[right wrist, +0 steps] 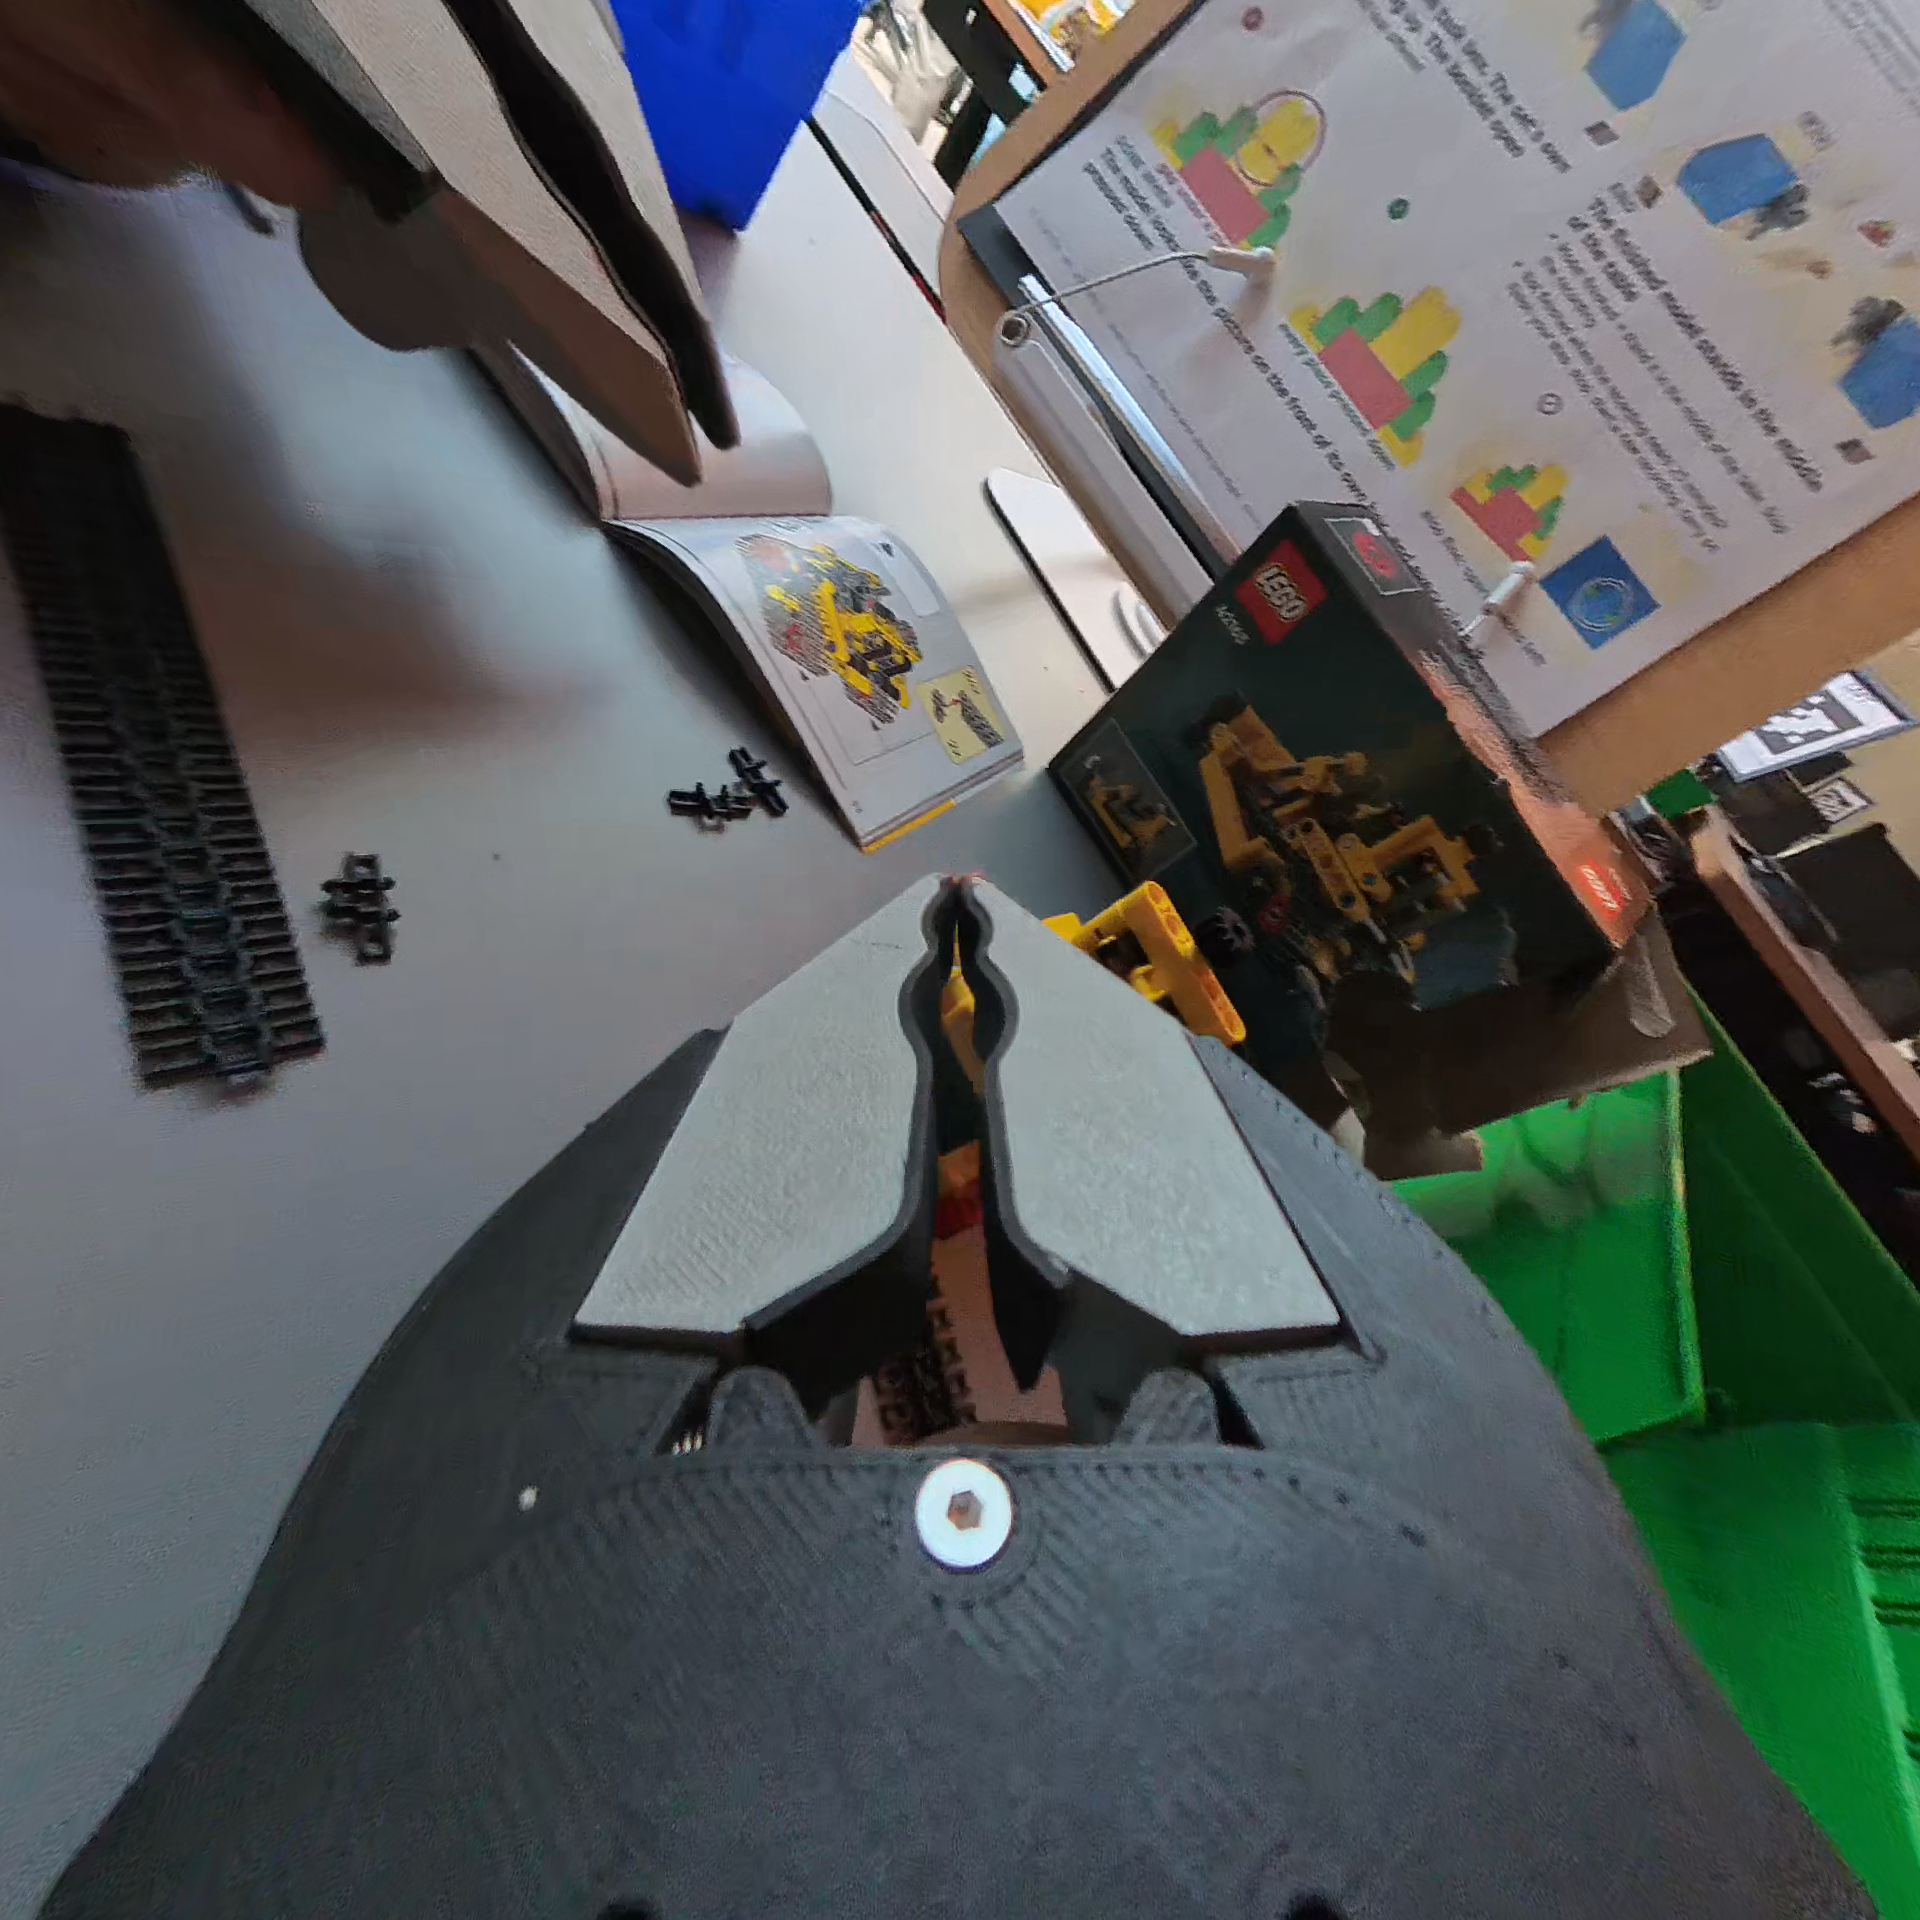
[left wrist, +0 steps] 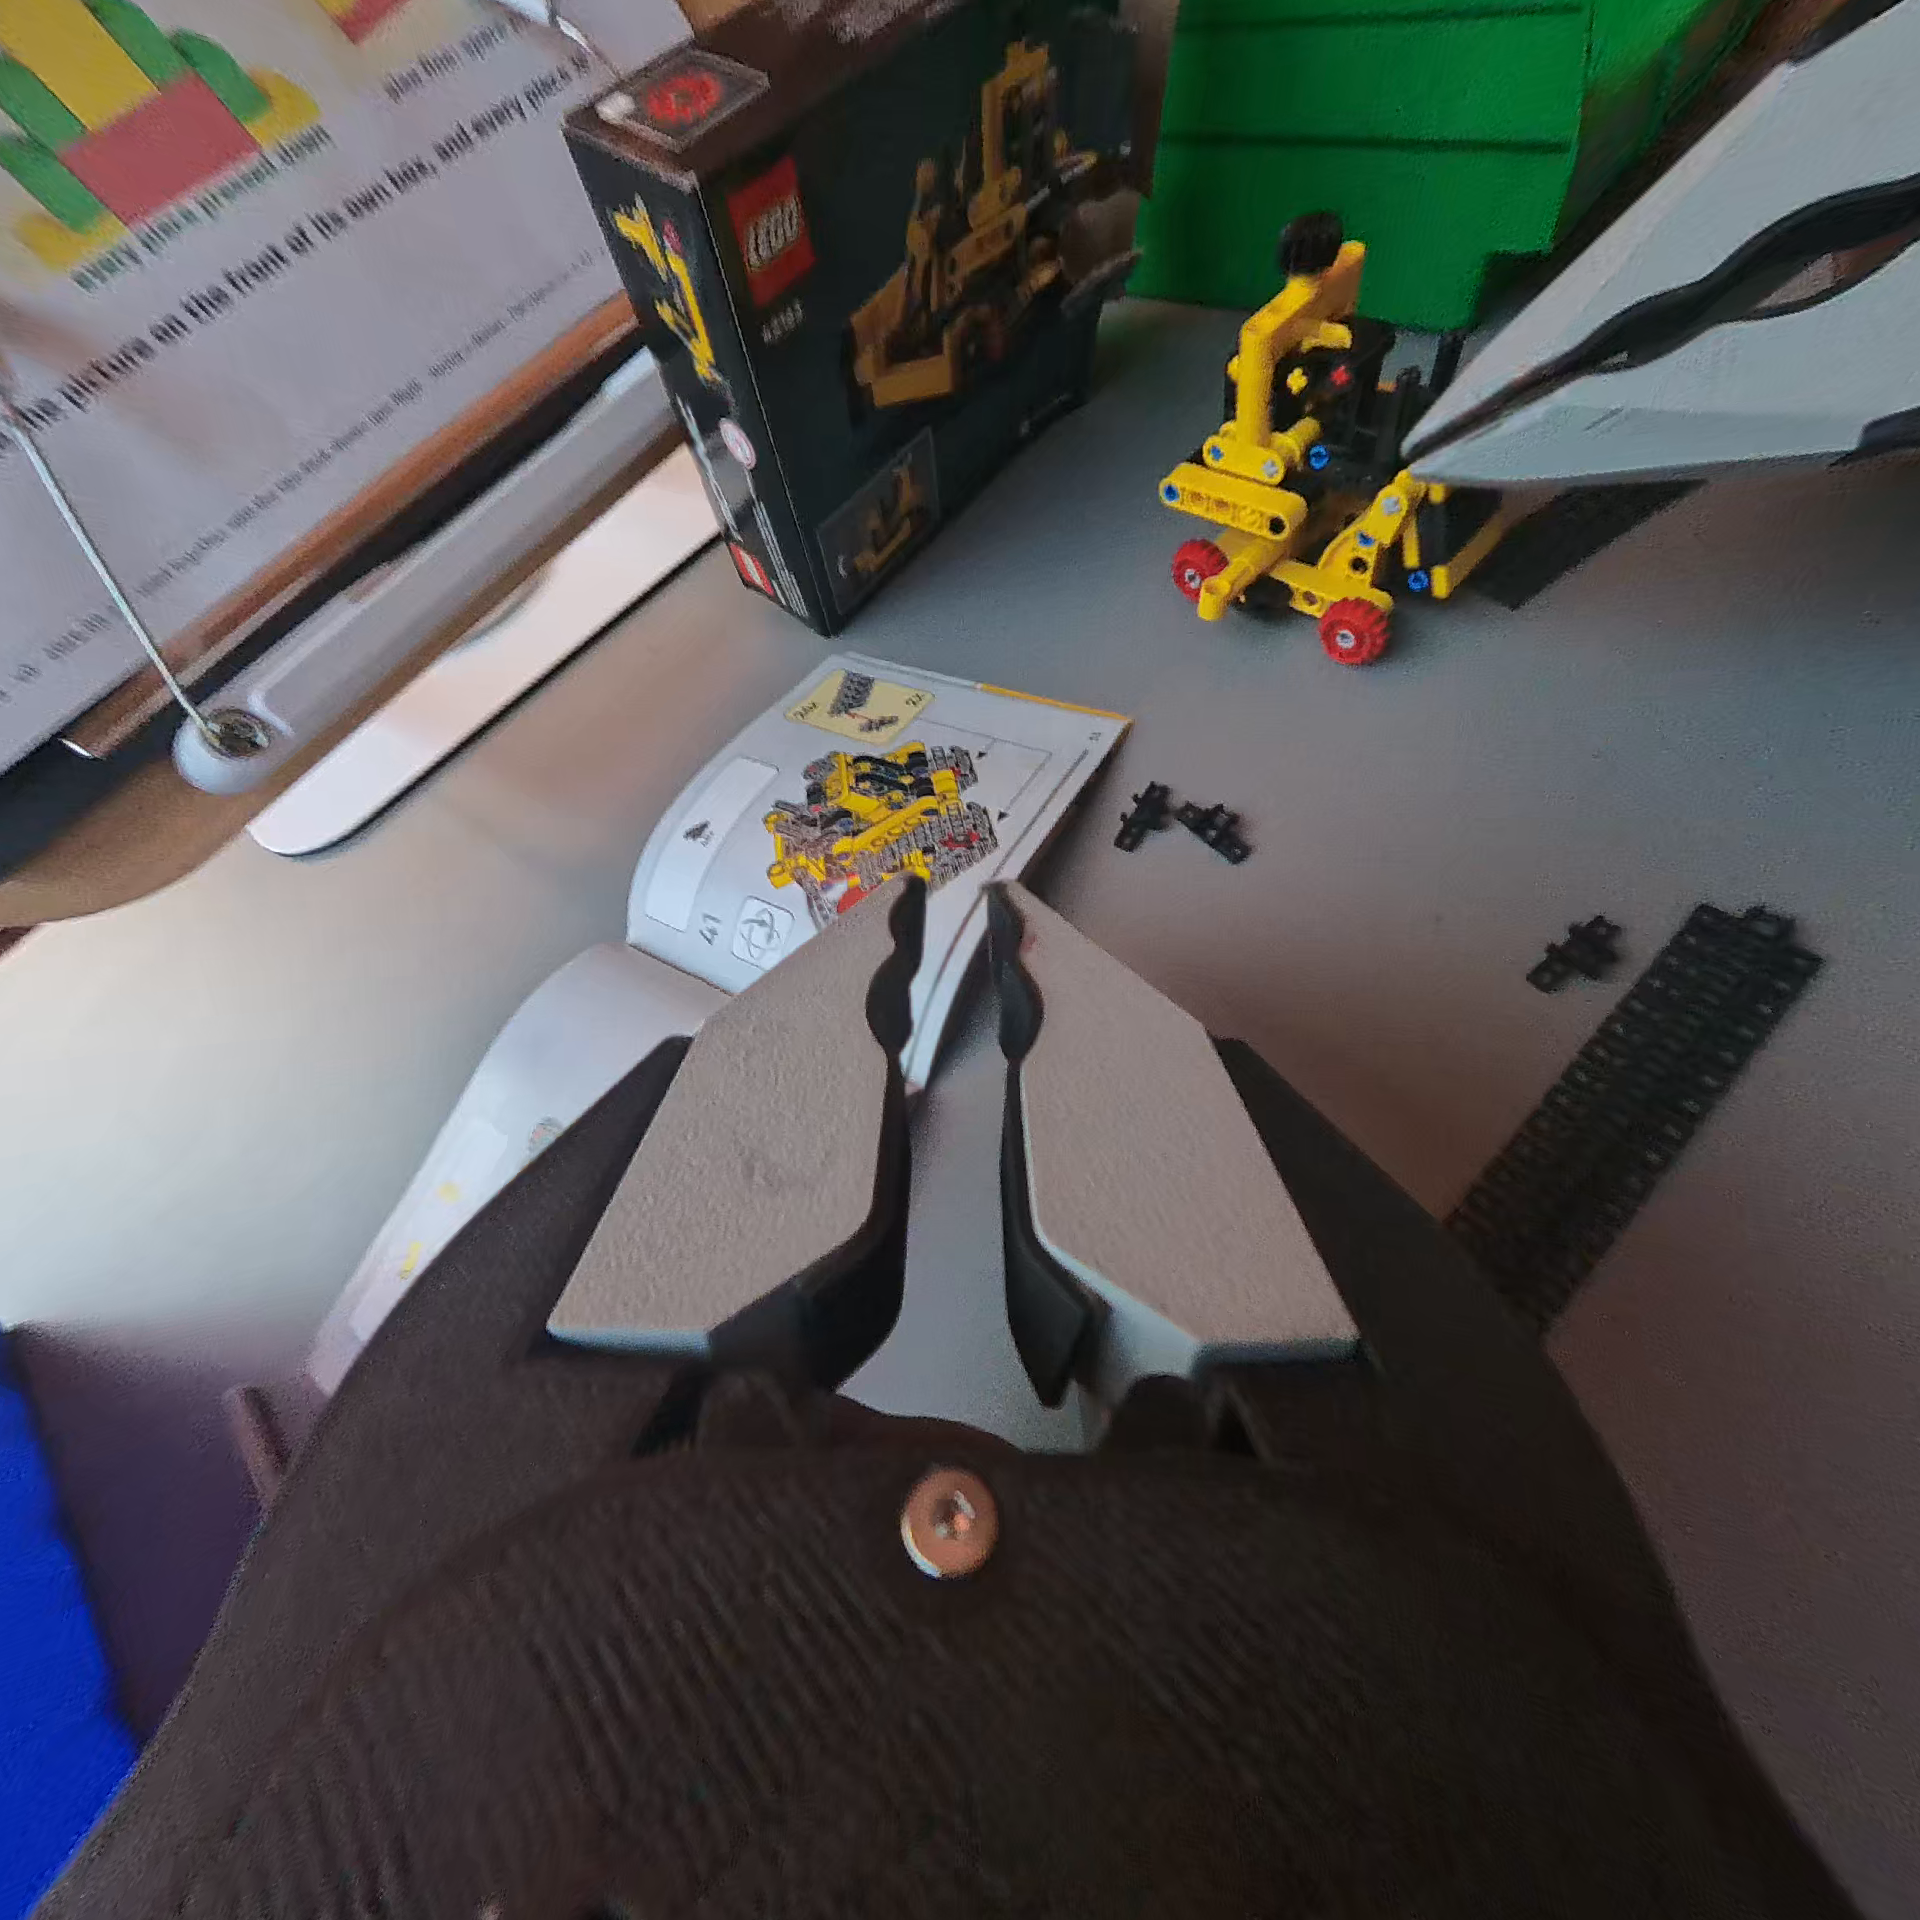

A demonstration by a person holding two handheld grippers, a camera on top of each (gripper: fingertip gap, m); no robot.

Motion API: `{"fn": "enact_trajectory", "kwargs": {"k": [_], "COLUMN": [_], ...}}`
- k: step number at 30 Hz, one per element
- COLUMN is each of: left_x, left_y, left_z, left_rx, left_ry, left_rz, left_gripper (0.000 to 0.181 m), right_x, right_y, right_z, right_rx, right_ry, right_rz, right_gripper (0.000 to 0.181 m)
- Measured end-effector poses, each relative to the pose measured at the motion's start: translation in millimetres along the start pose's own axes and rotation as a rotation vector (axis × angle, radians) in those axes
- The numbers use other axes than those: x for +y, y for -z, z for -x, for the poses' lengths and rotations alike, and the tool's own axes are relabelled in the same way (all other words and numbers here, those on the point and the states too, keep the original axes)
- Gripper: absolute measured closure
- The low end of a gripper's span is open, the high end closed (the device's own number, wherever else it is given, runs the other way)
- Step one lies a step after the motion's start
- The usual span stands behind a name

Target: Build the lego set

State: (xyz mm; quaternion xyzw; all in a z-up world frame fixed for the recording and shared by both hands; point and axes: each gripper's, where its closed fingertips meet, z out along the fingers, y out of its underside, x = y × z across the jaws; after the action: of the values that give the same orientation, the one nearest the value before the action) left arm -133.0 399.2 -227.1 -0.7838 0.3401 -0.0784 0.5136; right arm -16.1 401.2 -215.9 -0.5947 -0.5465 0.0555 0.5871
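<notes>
Above the booklet (left wrist: 883, 821), left hand-held gripper (left wrist: 954, 894) hovers slightly parted; right hand-held gripper (right wrist: 961, 883) closed, empty.

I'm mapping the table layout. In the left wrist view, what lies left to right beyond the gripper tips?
Set box → instruction booklet → pair of loose black links → yellow model → single black link → black track strip.

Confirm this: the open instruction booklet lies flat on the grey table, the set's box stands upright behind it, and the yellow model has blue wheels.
One detail is wrong: the yellow model has red wheels, not blue, as the left wrist view shows; only small pins on it are blue. The rest holds: the open instruction booklet lies on the grey table, and the box stands upright behind it.
</notes>
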Motion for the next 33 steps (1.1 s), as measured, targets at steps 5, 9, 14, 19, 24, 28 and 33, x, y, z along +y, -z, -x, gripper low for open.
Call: {"fn": "enact_trajectory", "kwargs": {"k": [5, 9, 14, 19, 24, 28, 33], "left_x": [-21.0, -31.8, -37.0, -36.7, -33.6, -27.0, -20.7], "left_y": [18.1, 26.0, 31.6, 28.9, 23.0, 15.4, 9.6], "left_z": [23.4, 31.8, 40.1, 32.5, 25.5, 20.2, 20.0], "left_rx": [-0.123, -0.097, -0.130, -0.092, -0.071, -0.065, -0.071], "left_ry": [0.031, 0.133, 0.143, 0.137, 0.114, 0.091, 0.071], "left_rz": [-0.097, -0.184, -0.223, -0.230, -0.222, -0.193, -0.169], "left_gripper": [0.180, 0.181, 0.181, 0.181, 0.181, 0.181, 0.181], "right_x": [5.7, 8.7, 11.6, 12.4, 11.6, 3.8, 2.8], "right_y": [0.3, 0.3, 1.5, 5.2, 15.4, 22.5, 29.7], "right_z": [-10.9, -15.1, -16.6, -21.3, -35.5, -35.9, -49.8], "right_rx": [0.054, 0.074, 0.097, 0.121, 0.143, 0.124, 0.182], "right_ry": [-0.014, -0.019, 0.017, 0.040, -0.028, -0.046, -0.054], "right_rz": [0.024, 0.035, 0.054, 0.058, 0.017, -0.041, -0.054], "right_gripper": [0.181, 0.181, 0.181, 0.181, 0.181, 0.181, 0.181]}}
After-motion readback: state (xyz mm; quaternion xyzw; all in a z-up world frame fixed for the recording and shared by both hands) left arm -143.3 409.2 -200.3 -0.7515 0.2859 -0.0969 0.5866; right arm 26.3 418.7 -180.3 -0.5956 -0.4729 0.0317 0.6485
